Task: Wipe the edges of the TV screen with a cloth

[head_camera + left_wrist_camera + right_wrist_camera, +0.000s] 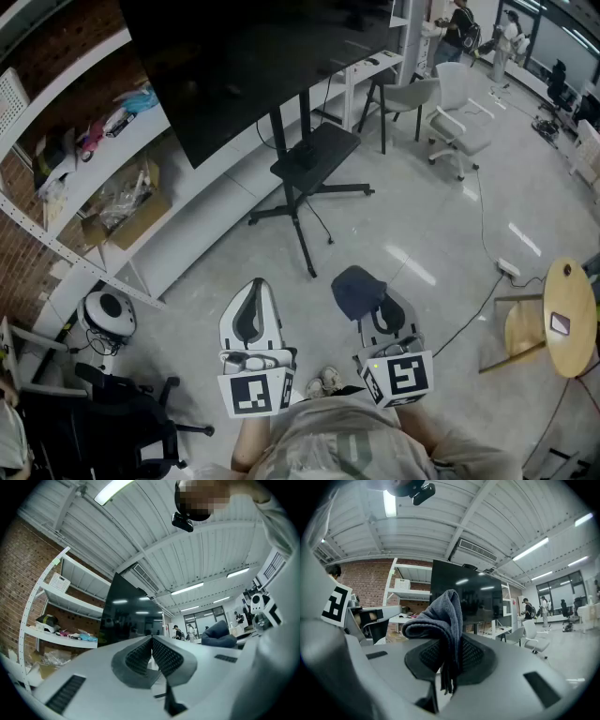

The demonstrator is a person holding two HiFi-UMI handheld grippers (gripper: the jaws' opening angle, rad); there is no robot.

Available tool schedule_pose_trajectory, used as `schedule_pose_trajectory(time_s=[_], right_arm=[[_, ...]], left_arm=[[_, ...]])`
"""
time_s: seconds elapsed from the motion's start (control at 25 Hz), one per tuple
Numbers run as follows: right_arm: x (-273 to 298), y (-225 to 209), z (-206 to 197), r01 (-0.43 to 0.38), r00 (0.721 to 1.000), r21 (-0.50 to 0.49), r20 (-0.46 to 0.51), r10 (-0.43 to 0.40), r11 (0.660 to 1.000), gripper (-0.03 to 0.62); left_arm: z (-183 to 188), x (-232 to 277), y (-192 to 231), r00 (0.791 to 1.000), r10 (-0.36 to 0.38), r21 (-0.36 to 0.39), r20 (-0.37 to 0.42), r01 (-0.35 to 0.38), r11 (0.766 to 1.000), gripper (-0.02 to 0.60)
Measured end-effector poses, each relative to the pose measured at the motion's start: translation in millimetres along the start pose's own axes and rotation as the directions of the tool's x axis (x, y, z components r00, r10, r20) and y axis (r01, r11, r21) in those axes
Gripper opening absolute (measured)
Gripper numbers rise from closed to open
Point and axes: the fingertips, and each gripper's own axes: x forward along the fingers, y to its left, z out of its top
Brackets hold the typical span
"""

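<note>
Here, the big flat black TV screen [244,66] stands on a black metal stand [302,183] on the shiny grey floor [422,244], near the floor's left edge by the long white shelves [103,150]. Lower down, well apart from the screen, the white left gripper [254,284] has its jaws pressed together with nothing between them. Just beside it, the white right gripper [367,307] pinches a soft dark blue-grey cloth [354,287] that flops over its tips.

The TV screen [244,66] was large, black and dark, upright on a black floor stand [305,178]. The dark grey cloth [440,616] hung folded, pinched in the right gripper [450,654].
</note>
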Motion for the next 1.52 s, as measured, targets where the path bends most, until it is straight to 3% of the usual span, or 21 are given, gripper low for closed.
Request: schedule_pose_trajectory(time_s=[0.36,0.6,0.88,1.2,1.52], right_arm=[[0.0,-38.7,-14.2,0.005,1.0,-0.021,-0.02,-0.005,1.0,0.049],[10.5,-54.3,-27.8,0.004,1.0,0.09,-0.01,-0.003,0.996,0.049],[45.8,-55.3,-34.3,0.02,1.0,0.023,-0.008,-0.019,1.0,0.049],[149.5,-37.8,-16.0,0.014,0.999,0.004,0.044,-0.014,1.0,0.049],[284.9,-2.6,36.3,-0.004,0.994,-0.046,0.105,0.009,0.999,0.049]], left_arm=[[-1.3,14.3,-16.4,1.0,0.023,0.019,0.005,-0.023,1.0,0.015],[-3.8,14.2,-1.6,0.998,0.064,0.041,0.005,-0.064,0.997,0.015],[-27.6,50.1,22.6,0.999,0.051,0.023,0.015,-0.052,0.998,0.015],[-42.3,132.4,88.6,0.998,0.033,-0.002,0.049,-0.033,0.999,0.015],[-35.3,240.2,163.7,0.998,-0.028,-0.004,0.058,0.028,1.0,0.015]])
